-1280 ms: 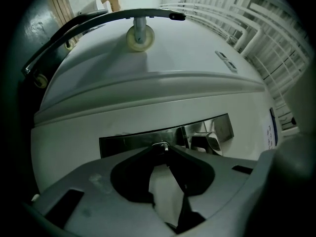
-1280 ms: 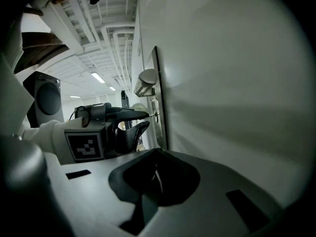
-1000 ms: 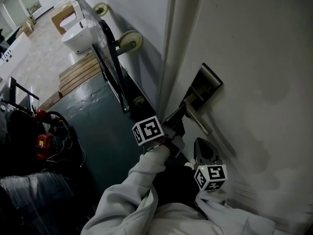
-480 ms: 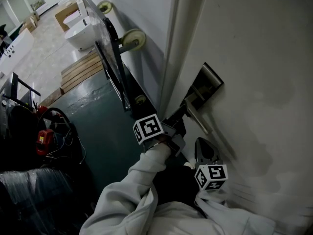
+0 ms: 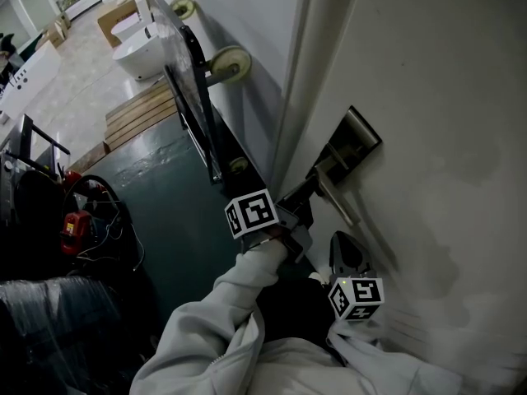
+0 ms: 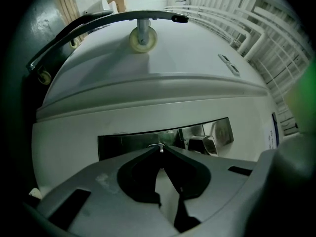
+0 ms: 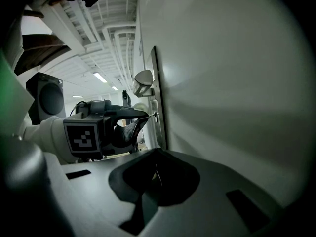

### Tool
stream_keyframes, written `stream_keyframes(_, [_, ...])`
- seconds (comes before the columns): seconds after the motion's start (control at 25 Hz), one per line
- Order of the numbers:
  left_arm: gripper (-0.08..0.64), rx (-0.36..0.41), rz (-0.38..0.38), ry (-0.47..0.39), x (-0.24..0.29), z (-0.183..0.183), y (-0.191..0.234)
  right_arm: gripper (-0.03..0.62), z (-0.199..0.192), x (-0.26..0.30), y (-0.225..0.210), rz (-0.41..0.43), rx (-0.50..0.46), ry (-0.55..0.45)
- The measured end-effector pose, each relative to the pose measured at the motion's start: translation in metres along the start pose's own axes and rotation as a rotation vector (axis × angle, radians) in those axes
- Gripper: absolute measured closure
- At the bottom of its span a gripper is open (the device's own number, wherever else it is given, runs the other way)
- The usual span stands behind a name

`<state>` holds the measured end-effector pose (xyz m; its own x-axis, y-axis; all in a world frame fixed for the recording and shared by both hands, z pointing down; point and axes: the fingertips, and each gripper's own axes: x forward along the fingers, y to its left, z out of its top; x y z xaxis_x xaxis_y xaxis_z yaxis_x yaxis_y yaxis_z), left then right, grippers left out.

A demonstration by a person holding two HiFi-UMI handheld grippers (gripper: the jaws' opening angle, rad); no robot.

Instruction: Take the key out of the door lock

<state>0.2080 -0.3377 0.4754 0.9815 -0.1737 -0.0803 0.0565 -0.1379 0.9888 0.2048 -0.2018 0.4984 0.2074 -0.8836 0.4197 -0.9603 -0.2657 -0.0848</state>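
Note:
On the white door (image 5: 428,122), a metal lock plate (image 5: 361,132) carries a lever handle (image 5: 336,197). My left gripper (image 5: 311,178) reaches up to the plate just below the handle. In the left gripper view its jaws are shut on a thin metal key (image 6: 160,149), right at the plate (image 6: 128,141). The right gripper view shows the left gripper (image 7: 146,115) from the side, with the key (image 7: 154,115) bridging its tips and the plate (image 7: 157,93). My right gripper (image 5: 346,249) hangs lower beside the door, shut and holding nothing (image 7: 157,174).
The door frame (image 5: 292,97) runs up left of the lock. A black trolley with cream wheels (image 5: 229,62) leans against the wall beyond it. A white basin (image 5: 140,52), wooden planks (image 5: 136,113) and a red tool with cables (image 5: 72,229) lie on the floor to the left.
The head view has drifted slightly; both grippers stay where they were, the left one still at the lock plate.

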Motion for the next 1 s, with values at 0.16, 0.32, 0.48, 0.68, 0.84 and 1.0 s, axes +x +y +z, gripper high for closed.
stream_keyframes(0.16, [0.534,0.021,0.006,0.002,-0.0001,-0.0001,-0.0006,0.540,0.0004,0.0012,-0.0006,-0.002,0.002,-0.001])
stream_keyframes(0.32, [0.534,-0.127,-0.021,-0.019,-0.0005,-0.0012,0.0040,0.540,0.0000,0.0036,-0.0011,-0.001,0.004,0.001])
stream_keyframes(0.48, [0.534,-0.199,-0.016,-0.030,-0.0008,-0.0009,0.0049,0.540,0.0013,0.0055,-0.0002,0.000,0.005,0.002])
stream_keyframes(0.68, [0.534,-0.168,0.012,-0.036,-0.0015,-0.0008,0.0043,0.540,0.0027,0.0084,-0.0003,0.004,0.000,0.001])
stream_keyframes(0.84, [0.534,-0.184,0.012,-0.037,-0.0015,-0.0010,0.0049,0.540,0.0039,0.0088,-0.0023,0.001,0.001,0.002])
stream_keyframes(1.0, [0.534,-0.205,0.006,-0.029,-0.0013,-0.0011,0.0049,0.540,0.0029,0.0079,-0.0043,-0.005,0.003,0.007])
